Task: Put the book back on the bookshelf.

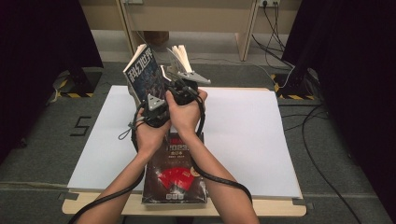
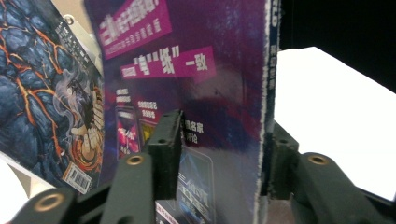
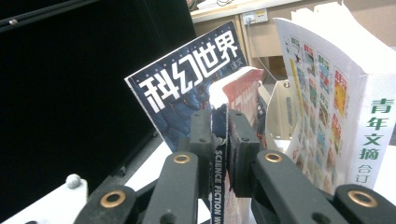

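Observation:
A white book stand [image 3: 280, 109] at the table's far middle holds a dark blue magazine [image 1: 144, 74] leaning left and a thick white book [image 1: 182, 56] at the right. Between them stands a thin magazine [image 3: 240, 88] with a red front and a dark spine. My right gripper [image 3: 219, 135] is shut on its spine edge. My left gripper [image 2: 219, 149] straddles the same magazine's purple cover [image 2: 210, 84], one pad lying on that cover and the other behind its edge. In the high view both hands sit close together just in front of the stand.
A dark book [image 1: 175, 179] with red cards on its cover lies flat at the table's front edge, under my forearms. The white table sheet [image 1: 247, 135] spreads to both sides. Black curtains flank the table, and cables [image 1: 322, 154] run over the floor at the right.

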The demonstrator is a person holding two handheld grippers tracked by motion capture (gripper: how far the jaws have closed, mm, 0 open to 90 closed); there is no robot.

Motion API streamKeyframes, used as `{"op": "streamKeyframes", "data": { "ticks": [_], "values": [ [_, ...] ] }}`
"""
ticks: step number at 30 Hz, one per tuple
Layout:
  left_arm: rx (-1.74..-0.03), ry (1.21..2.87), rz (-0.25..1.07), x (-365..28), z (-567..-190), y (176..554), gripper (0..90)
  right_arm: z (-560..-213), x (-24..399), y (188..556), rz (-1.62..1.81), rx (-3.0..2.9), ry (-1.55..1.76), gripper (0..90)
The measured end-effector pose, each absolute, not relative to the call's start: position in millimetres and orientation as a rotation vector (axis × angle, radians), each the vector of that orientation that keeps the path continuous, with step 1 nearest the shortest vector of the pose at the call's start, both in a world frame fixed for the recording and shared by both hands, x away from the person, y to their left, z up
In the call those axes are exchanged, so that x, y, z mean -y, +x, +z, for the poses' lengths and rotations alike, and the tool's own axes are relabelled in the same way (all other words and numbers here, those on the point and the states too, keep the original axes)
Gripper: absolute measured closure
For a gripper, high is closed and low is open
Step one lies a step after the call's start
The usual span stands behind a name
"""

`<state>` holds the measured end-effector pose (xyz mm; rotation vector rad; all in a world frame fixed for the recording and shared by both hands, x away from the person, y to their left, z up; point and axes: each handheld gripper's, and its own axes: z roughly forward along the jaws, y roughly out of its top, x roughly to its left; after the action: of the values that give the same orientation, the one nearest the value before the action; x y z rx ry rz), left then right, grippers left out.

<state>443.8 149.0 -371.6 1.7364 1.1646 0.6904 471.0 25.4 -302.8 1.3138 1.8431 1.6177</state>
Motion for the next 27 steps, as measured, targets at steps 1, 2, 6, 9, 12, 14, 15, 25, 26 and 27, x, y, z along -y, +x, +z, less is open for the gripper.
{"op": "streamKeyframes", "data": {
  "ticks": [1,2,6,9,12,14,15,25,26,27],
  "values": [
    [-1.166,1.733,0.694,-149,-372,444,58.1,-303,-25,471,1.618,-1.844,1.316,82.7],
    [-1.169,1.73,0.691,-149,-372,443,59.4,-303,-25,471,1.62,-1.843,1.322,82.5],
    [-1.179,1.733,0.704,-149,-372,441,63.8,-303,-26,471,1.612,-1.848,1.308,81.9],
    [-1.189,1.728,0.715,-150,-371,440,65.7,-303,-28,471,1.608,-1.85,1.303,81.8],
    [-1.194,1.714,0.725,-151,-372,439,66.3,-302,-30,470,1.614,-1.849,1.298,81.9],
    [-1.197,1.708,0.732,-152,-372,439,67.0,-302,-32,469,1.615,-1.849,1.296,81.8],
    [-1.201,1.705,0.734,-153,-371,439,67.4,-302,-33,469,1.61,-1.85,1.284,81.7],
    [-1.224,1.688,0.791,-159,-371,435,77.8,-300,-45,467,1.611,-1.862,1.24,79.0],
    [-1.226,1.687,0.794,-159,-372,435,78.6,-300,-46,468,1.61,-1.861,1.239,78.7],
    [-1.229,1.684,0.796,-160,-372,434,79.2,-300,-47,468,1.613,-1.861,1.24,78.5]
  ]
}}
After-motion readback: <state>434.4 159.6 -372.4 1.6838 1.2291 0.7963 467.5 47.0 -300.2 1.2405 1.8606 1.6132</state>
